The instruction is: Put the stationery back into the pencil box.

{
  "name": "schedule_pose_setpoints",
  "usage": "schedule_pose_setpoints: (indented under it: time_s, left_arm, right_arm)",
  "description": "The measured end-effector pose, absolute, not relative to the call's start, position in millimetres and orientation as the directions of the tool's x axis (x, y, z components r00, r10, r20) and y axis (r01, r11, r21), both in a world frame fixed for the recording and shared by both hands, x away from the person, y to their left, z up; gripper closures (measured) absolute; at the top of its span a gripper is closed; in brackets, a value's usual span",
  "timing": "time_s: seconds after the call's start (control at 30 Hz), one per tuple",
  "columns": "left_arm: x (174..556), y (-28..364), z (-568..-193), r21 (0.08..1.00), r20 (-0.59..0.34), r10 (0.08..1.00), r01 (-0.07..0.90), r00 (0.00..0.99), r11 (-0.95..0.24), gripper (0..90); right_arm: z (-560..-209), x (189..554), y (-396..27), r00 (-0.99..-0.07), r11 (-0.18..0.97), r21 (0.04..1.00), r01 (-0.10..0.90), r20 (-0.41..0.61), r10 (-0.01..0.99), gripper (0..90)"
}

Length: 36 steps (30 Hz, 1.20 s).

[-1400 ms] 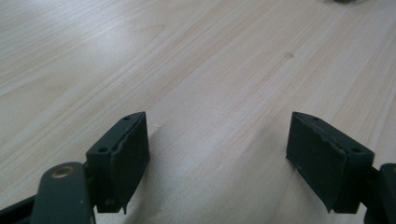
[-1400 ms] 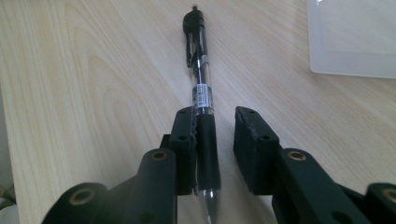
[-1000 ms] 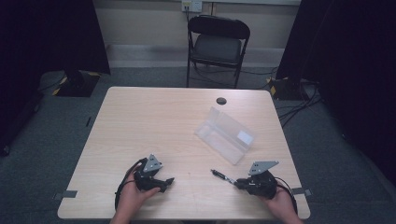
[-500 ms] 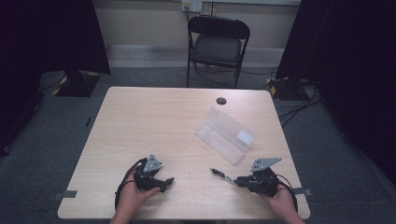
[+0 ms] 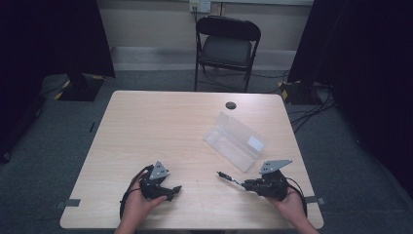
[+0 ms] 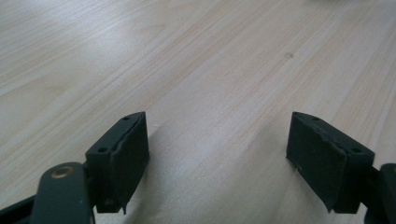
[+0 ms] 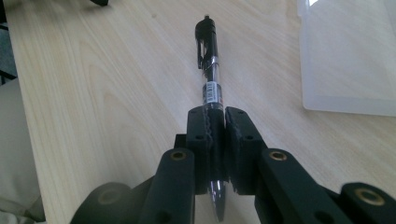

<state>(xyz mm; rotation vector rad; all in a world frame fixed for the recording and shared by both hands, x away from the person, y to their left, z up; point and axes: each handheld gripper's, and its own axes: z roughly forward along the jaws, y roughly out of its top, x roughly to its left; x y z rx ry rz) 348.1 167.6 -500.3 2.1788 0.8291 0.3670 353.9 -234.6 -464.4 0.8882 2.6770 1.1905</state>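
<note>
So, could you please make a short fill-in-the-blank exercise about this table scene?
1. The right gripper is shut on a black ____.
2. The jaws of the left gripper are ____, with nothing between them.
3. The clear box lies on the ____.
4. Behind the table stands a folding ____.

Missing words: pen; open; table; chair

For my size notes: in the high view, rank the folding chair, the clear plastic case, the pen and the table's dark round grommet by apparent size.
1. folding chair, though it stands farther off
2. clear plastic case
3. pen, held in the right gripper
4. dark grommet
</note>
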Motion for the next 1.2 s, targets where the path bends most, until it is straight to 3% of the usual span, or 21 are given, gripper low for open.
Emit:
schedule_pose_setpoints:
  time_s: [1.2]
  left_arm:
    - [348, 167, -500, 0.742, -0.002, 0.661, 0.444, 0.750, -0.502, 19.9]
  right_arm:
    - [-429, 406, -223, -0.752, 0.431, 0.746, 0.507, 0.139, 0.645, 80.6]
